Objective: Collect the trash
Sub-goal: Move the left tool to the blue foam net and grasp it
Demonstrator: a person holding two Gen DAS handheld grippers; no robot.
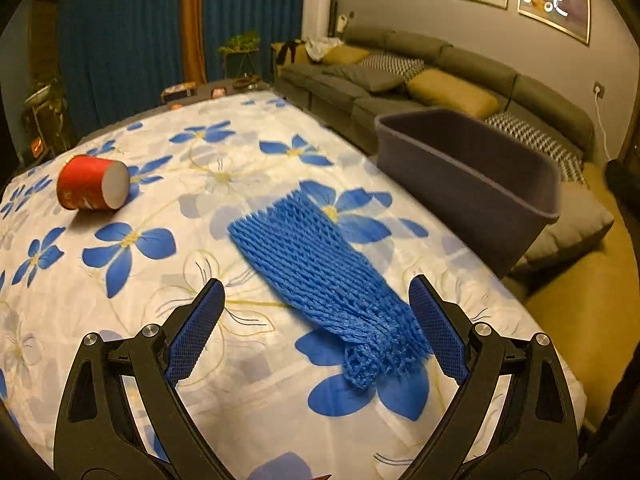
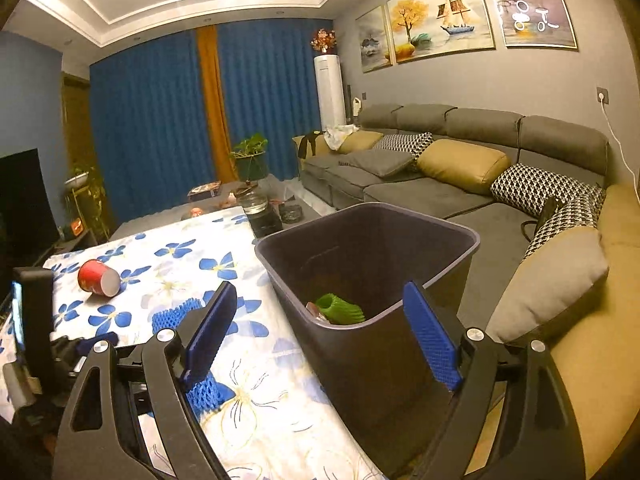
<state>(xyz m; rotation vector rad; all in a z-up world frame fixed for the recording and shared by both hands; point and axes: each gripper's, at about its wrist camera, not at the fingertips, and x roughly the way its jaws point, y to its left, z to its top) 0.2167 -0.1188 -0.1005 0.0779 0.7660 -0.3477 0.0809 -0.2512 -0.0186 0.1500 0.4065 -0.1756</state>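
Blue foam net [image 1: 316, 264] flat on flowered tablecloth [image 1: 120, 320], beside dark bin [image 1: 460, 172].
Left gripper [image 1: 316, 292] wide over net's near end, nothing gripped; right gripper [image 2: 320, 304] wide, empty, at bin rim; red cup [image 1: 92, 184] on its side, well apart.

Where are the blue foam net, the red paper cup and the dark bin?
blue foam net [image 1: 316, 264], left wrist view, middle of its mesh.
red paper cup [image 1: 82, 182], left wrist view, its red side wall.
dark bin [image 2: 360, 356], right wrist view, near outer wall below the rim.
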